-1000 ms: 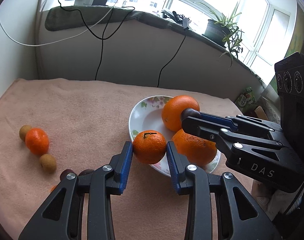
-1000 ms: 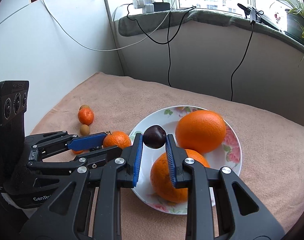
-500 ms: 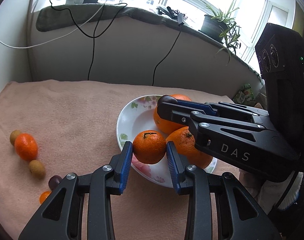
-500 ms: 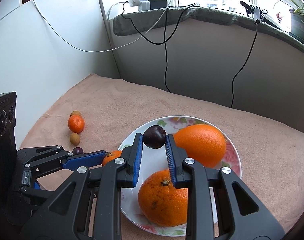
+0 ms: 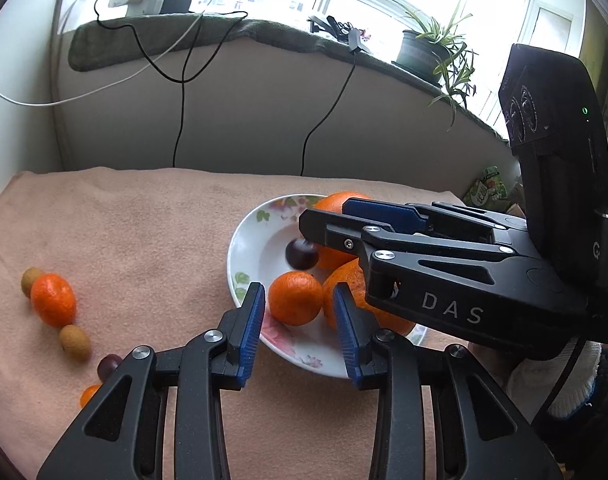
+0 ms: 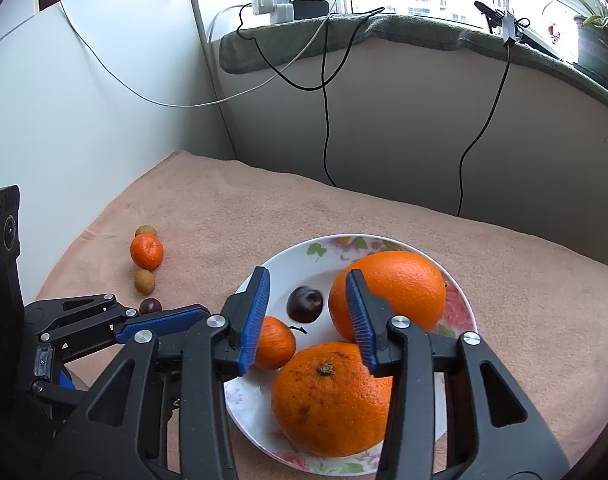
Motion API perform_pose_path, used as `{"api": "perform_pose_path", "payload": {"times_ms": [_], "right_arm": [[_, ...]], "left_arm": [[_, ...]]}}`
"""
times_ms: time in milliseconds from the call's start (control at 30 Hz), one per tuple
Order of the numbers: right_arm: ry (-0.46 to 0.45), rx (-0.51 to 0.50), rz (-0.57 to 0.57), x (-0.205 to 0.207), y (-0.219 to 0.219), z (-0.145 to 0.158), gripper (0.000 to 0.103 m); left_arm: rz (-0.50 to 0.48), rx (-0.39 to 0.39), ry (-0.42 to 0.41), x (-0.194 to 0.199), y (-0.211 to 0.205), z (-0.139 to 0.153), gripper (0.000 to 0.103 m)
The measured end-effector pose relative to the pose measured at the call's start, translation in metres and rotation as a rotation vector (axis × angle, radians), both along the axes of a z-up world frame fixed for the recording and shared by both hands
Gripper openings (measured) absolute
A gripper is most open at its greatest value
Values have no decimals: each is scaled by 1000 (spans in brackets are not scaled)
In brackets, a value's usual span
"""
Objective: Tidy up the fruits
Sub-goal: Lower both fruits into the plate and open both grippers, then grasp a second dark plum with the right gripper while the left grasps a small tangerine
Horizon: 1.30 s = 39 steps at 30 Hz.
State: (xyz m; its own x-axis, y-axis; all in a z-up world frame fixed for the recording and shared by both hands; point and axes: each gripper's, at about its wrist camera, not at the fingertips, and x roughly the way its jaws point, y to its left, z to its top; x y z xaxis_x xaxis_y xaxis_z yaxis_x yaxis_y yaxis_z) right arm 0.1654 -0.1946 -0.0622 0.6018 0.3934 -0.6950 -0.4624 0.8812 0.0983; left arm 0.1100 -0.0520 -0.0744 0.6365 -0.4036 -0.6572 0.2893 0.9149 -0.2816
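Over the plate (image 6: 462, 312), right tool (image 6: 308, 316) just released plum (image 6: 304, 305).

Count by kind, both wrist views.

Plate (image 6: 462, 316): one, white with floral rim.

Large oranges: two, both on the plate: far one (image 6: 400, 286), near one (image 6: 330, 398).

Mandarins: two certain. One on the plate (image 6: 273, 342), one on the cloth (image 6: 146, 251). A further small orange fruit (image 5: 88, 394) shows at the left gripper's edge in the left wrist view, mostly hidden; kind cannot be told.

Dark plums: two. One on the plate (image 6: 304, 304), slightly blurred; one on the cloth (image 6: 150, 305).

Small tan-brown round fruits: two on the cloth, one behind the loose mandarin (image 6: 145, 231), one in front of it (image 6: 144, 281).

Fruit on plate: four. Fruit on cloth: five, counting the hidden one.
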Motion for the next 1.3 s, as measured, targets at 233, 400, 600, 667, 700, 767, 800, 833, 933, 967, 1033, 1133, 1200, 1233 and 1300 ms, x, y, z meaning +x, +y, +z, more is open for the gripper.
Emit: {"api": "perform_pose_path", "payload": {"times_ms": [233,400,600,667,700,767,800,833,933,967,1033,1133,1200,1233,1300], "right_arm": [[-25,10,-18,-2,-5,8,69],[-30,29,-41,-3,-9,12,85],[-48,43,-58,-10,-11,19,87],[-50,45,-59,-12,-11,21,87],[-52,46,-59,-14,-11,22,87],[-56,47,-61,-17,-10,23,87],[-57,49,-62,-19,-9,24,87],[-58,52,-63,-21,-9,25,87],[-63,67,-65,-27,-8,27,87],[-64,72,-62,-29,-7,28,87],[-70,77,-54,-35,-4,30,87],[-77,87,-34,-44,2,34,87],[-71,100,-11,-50,8,35,87],[-67,106,2,-54,12,35,87],[-60,109,28,-60,20,34,87]], "left_arm": [[3,11,-16,-4,0,3,62],[18,43,-38,-8,-2,7,77],[32,73,-52,-11,0,11,77],[44,83,-56,-13,3,12,77],[49,87,-59,-14,4,12,77],[56,82,-62,-16,8,13,77],[61,77,-62,-17,12,14,77],[68,71,-63,-19,16,15,77],[96,64,-72,-24,29,18,77],[104,68,-74,-26,34,18,77],[123,79,-75,-29,44,18,77],[156,87,-69,-34,62,15,77],[182,90,-64,-37,76,13,76],[196,90,-60,-39,84,11,76],[227,88,-50,-44,99,8,76]]}}
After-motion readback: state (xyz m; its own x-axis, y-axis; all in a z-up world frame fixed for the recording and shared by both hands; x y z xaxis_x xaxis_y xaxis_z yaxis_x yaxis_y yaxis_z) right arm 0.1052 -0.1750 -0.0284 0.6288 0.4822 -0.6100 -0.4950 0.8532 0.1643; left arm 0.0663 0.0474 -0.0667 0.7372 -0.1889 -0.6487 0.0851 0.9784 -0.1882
